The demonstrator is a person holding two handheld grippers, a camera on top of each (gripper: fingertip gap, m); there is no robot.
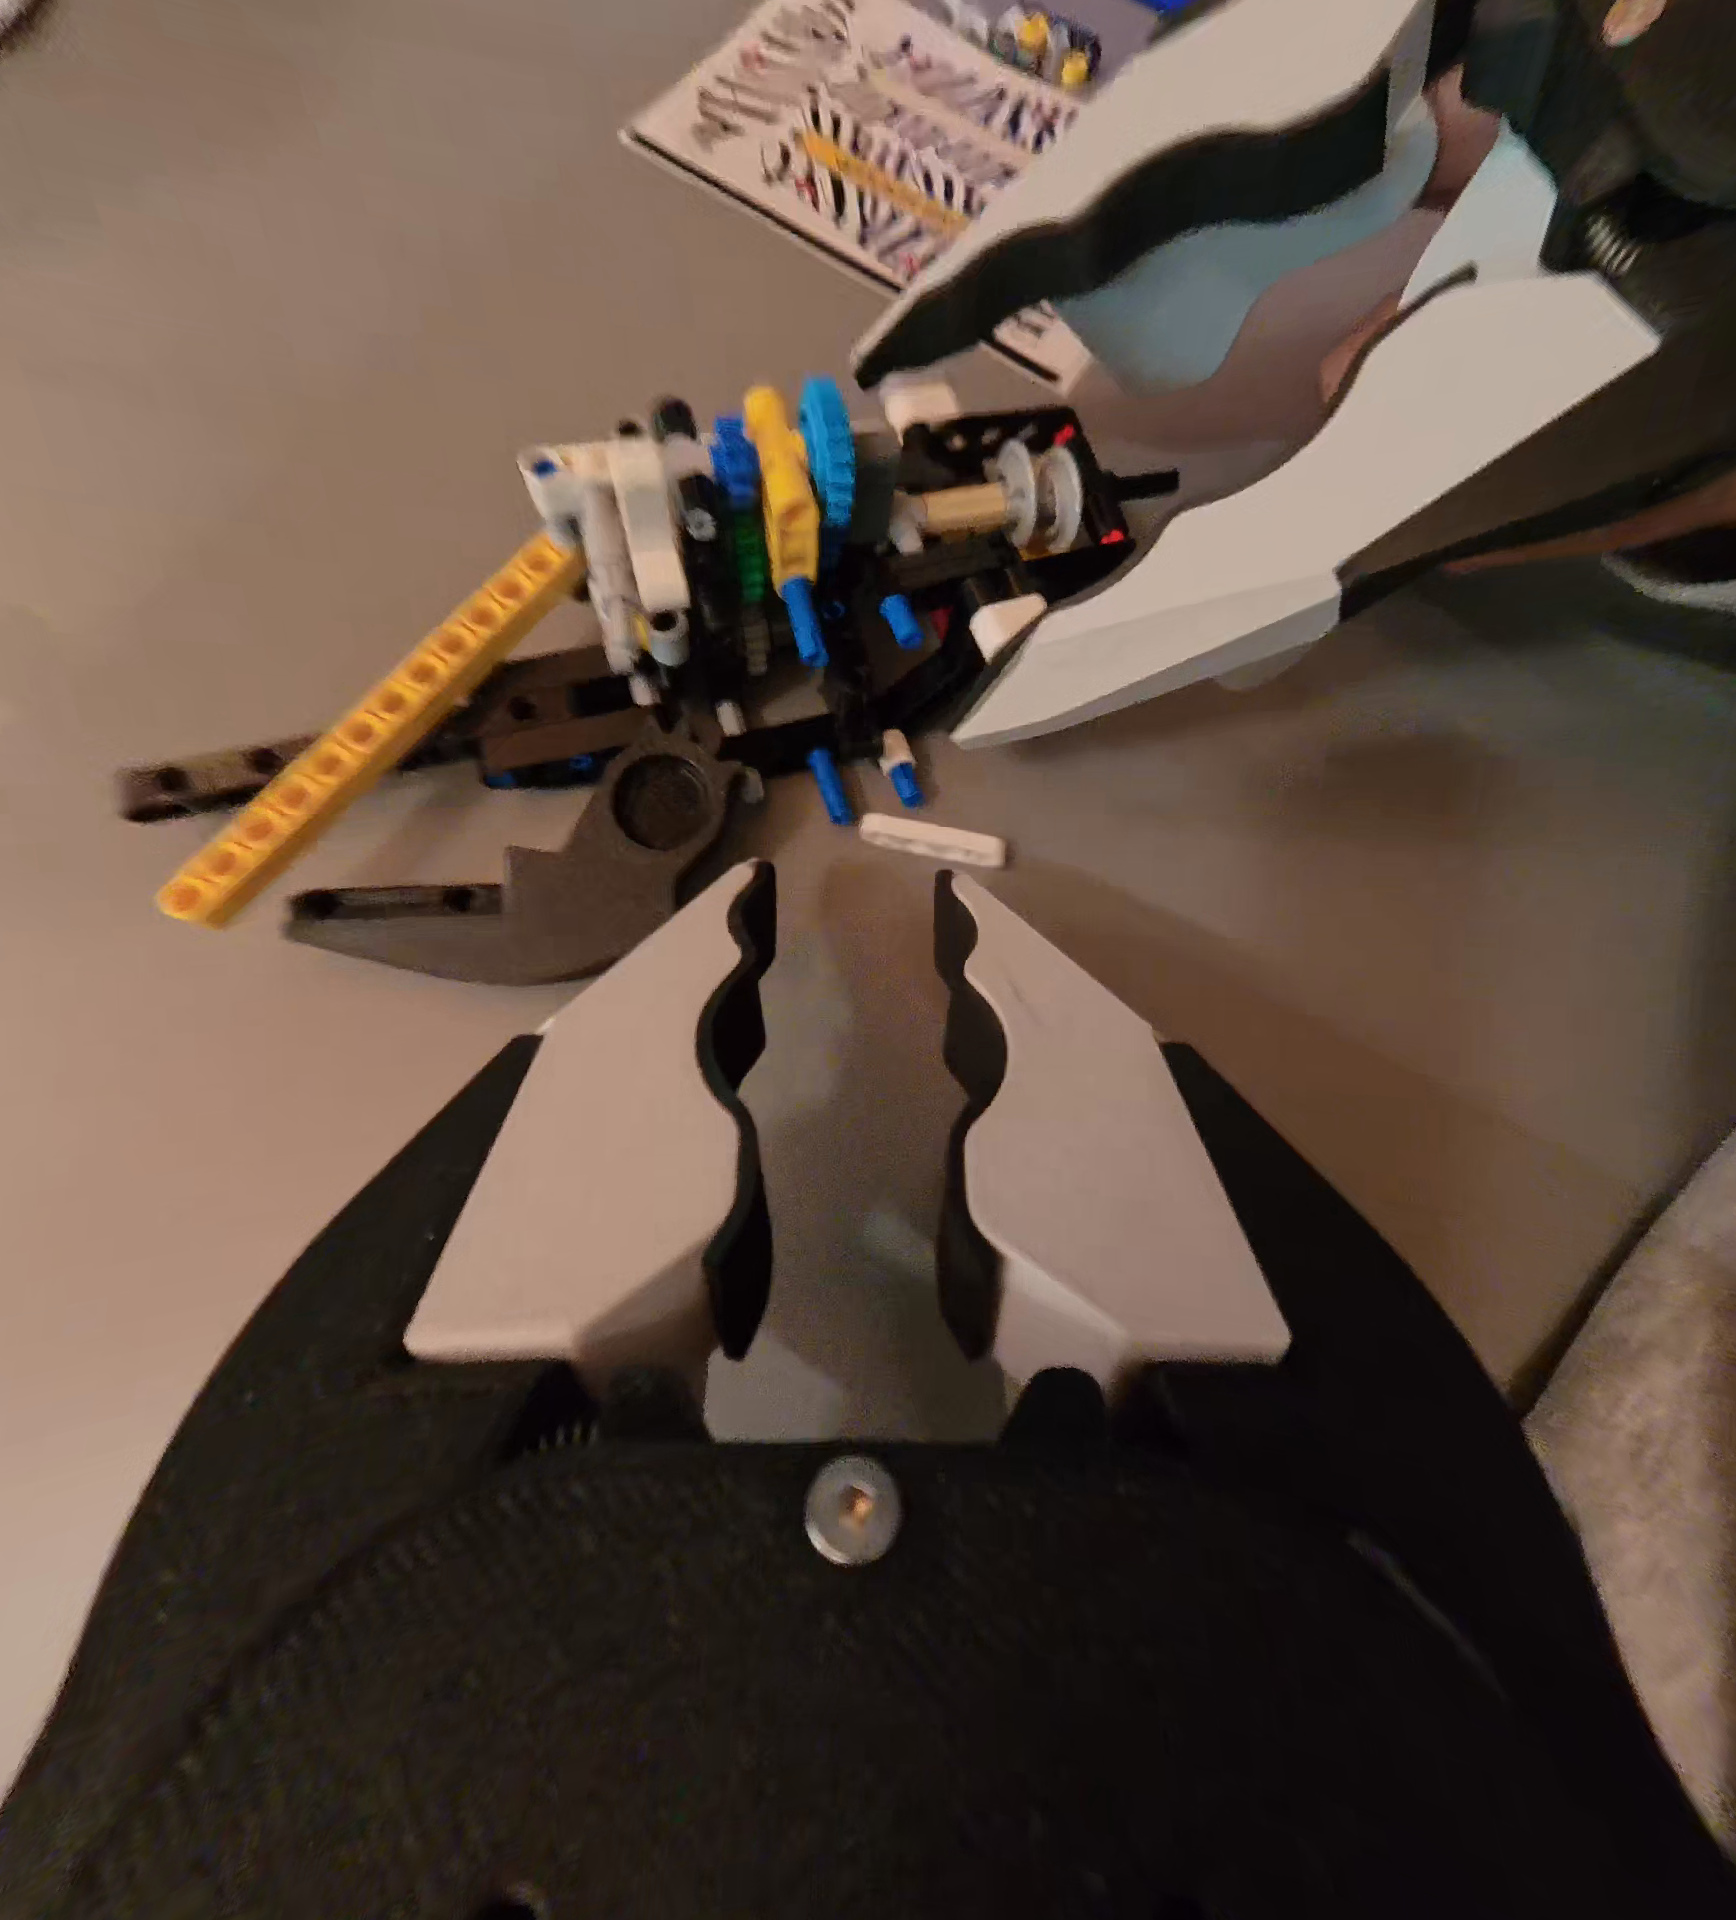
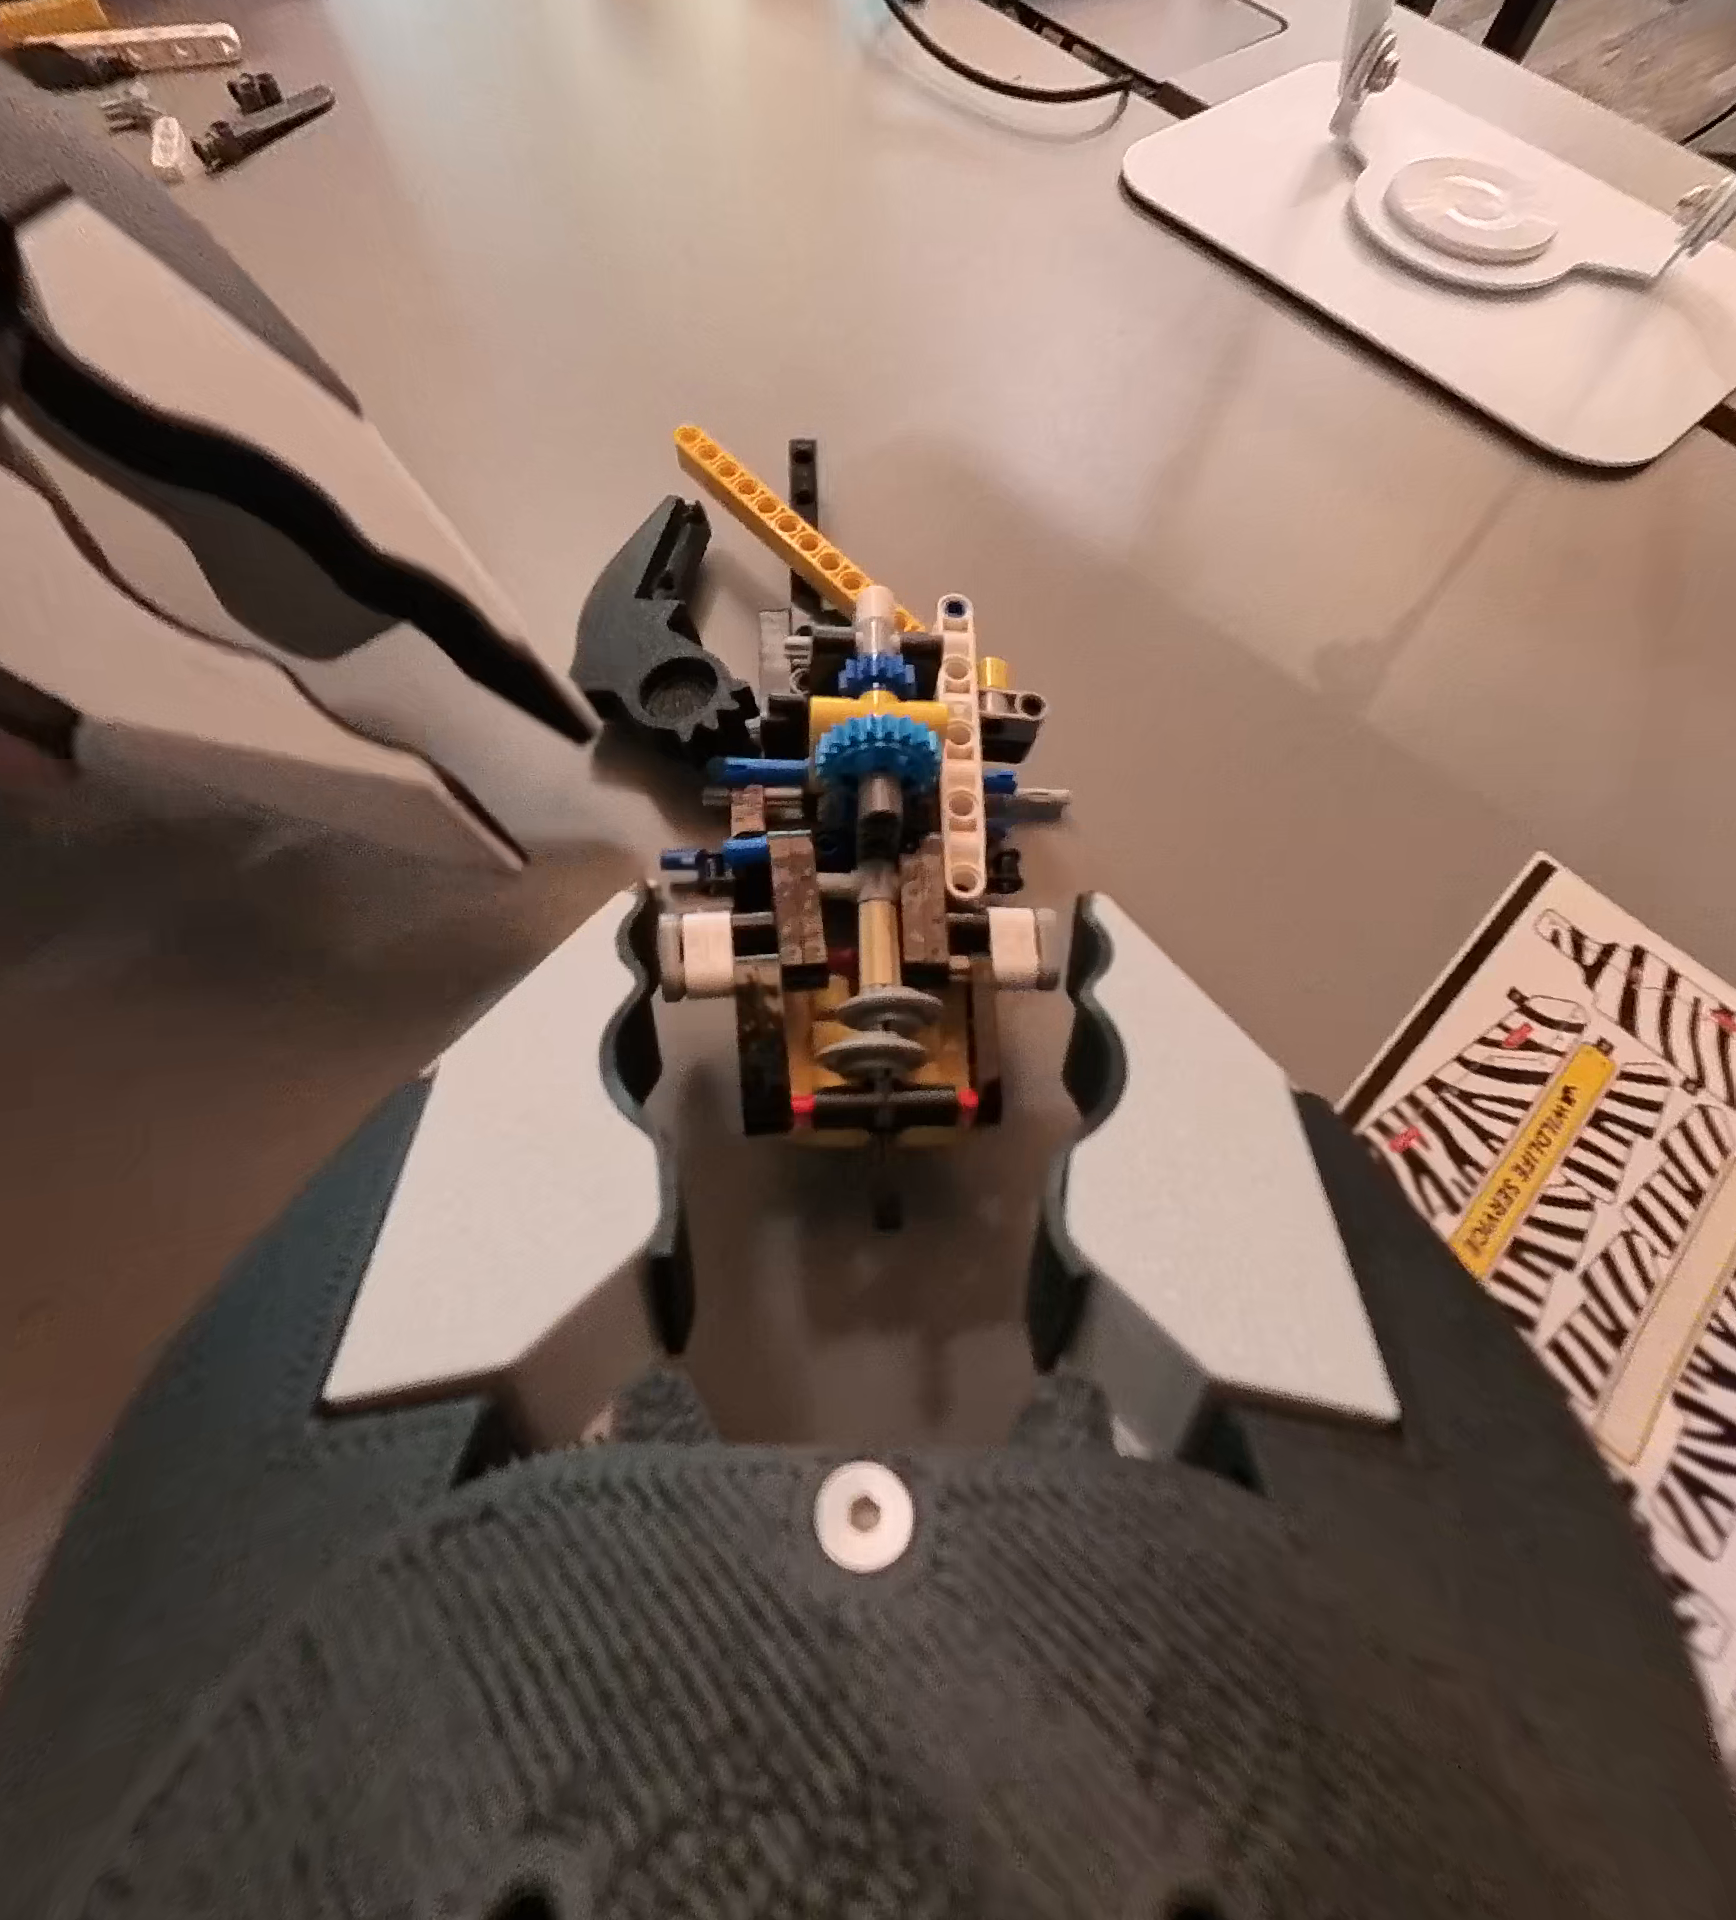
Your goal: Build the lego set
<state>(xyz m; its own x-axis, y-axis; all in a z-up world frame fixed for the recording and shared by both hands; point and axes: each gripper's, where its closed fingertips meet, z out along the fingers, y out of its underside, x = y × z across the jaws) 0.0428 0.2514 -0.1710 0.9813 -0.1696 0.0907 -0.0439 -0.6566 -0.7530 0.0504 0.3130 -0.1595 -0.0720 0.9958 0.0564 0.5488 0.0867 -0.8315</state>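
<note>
Left wrist view: the left gripper (image 1: 853,883) hovers low over the smooth grey table (image 1: 220,364), its pale wedge fingers with wavy black pads spread a little, nothing between them. Just ahead of the tips lies a small white beam (image 1: 931,838). Beyond sits the lego model (image 1: 791,561), a dense block of black frames, blue and yellow gears and white liftarms, with a long yellow holed beam (image 1: 376,717) slanting off its left end. A dark curved panel (image 1: 573,883) lies in front. The right gripper (image 1: 921,551) reaches in from the upper right, its fingers bracketing the model's near end. A striped sticker sheet (image 1: 843,135) is partly hidden behind it.

Right wrist view: the right gripper (image 2: 848,935) is spread wide around the model (image 2: 874,883); white stubs on each side sit at its pads, though contact is hard to judge. The left gripper's (image 2: 552,779) blurred fingers cross the upper left. A white rounded stand base (image 2: 1466,270) is cut off at the top right. Loose parts (image 2: 199,94) lie far left.
</note>
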